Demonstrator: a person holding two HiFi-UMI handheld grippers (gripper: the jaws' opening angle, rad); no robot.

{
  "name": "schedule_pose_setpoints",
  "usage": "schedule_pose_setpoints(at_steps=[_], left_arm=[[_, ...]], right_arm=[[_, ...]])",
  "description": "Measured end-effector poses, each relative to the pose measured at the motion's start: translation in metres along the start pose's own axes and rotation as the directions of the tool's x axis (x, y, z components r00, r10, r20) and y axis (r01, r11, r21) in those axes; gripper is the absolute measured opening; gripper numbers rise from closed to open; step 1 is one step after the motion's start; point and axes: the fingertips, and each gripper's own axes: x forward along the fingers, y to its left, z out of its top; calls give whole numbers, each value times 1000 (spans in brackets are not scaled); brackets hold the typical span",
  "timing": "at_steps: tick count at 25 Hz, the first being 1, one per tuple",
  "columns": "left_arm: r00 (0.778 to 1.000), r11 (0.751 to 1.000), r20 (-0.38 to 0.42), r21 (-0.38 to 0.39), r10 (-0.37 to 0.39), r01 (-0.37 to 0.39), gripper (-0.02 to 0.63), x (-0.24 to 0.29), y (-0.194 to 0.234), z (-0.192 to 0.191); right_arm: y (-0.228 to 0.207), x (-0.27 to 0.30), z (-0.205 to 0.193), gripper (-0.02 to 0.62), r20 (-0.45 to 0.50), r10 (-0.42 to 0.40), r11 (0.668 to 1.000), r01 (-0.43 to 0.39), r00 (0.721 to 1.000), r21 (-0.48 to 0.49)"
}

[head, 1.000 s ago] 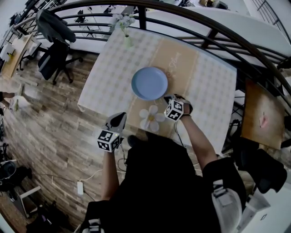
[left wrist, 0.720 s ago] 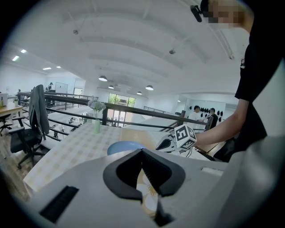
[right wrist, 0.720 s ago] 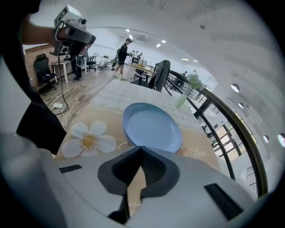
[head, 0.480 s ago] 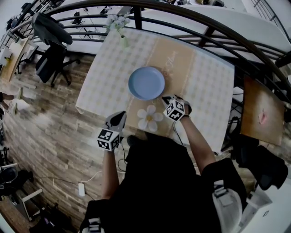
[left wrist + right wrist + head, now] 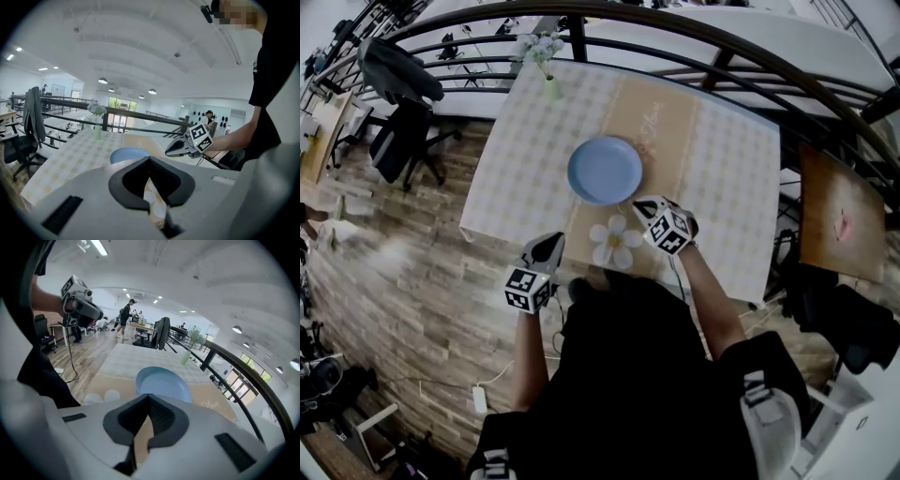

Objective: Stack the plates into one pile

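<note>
A round light-blue plate (image 5: pixel 605 171) lies on the tan runner in the middle of the table (image 5: pixel 731 187). Just nearer me lies a white flower-shaped dish (image 5: pixel 616 243) with a yellow centre. My left gripper (image 5: pixel 553 240) hangs shut and empty at the table's near edge, left of the flower dish. On the other side, my right gripper (image 5: pixel 643 205) is shut and empty, beside the blue plate's near right rim. The left gripper view shows the blue plate (image 5: pixel 127 154) and the right gripper (image 5: pixel 169 151). The right gripper view shows the plate (image 5: pixel 163 382) ahead and the left gripper (image 5: pixel 88 311).
A small vase of pale flowers (image 5: pixel 549 82) stands at the table's far left corner. A dark metal railing (image 5: pixel 712 56) curves behind the table. An office chair with a jacket (image 5: pixel 398 89) stands on the wood floor at the left. A brown side table (image 5: pixel 839 225) is at the right.
Only the head camera has shifted slightly. Both grippers and both dishes stay about where they were.
</note>
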Motion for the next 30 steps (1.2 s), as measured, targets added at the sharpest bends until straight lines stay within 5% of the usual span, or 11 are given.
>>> schedule_pose_setpoints(at_steps=[30], left_arm=[[989,987,-51,78,-139,143,0,-67,80,-22]], right_arm=[[57,9,49,-3,22,-215,959,207,976,195]])
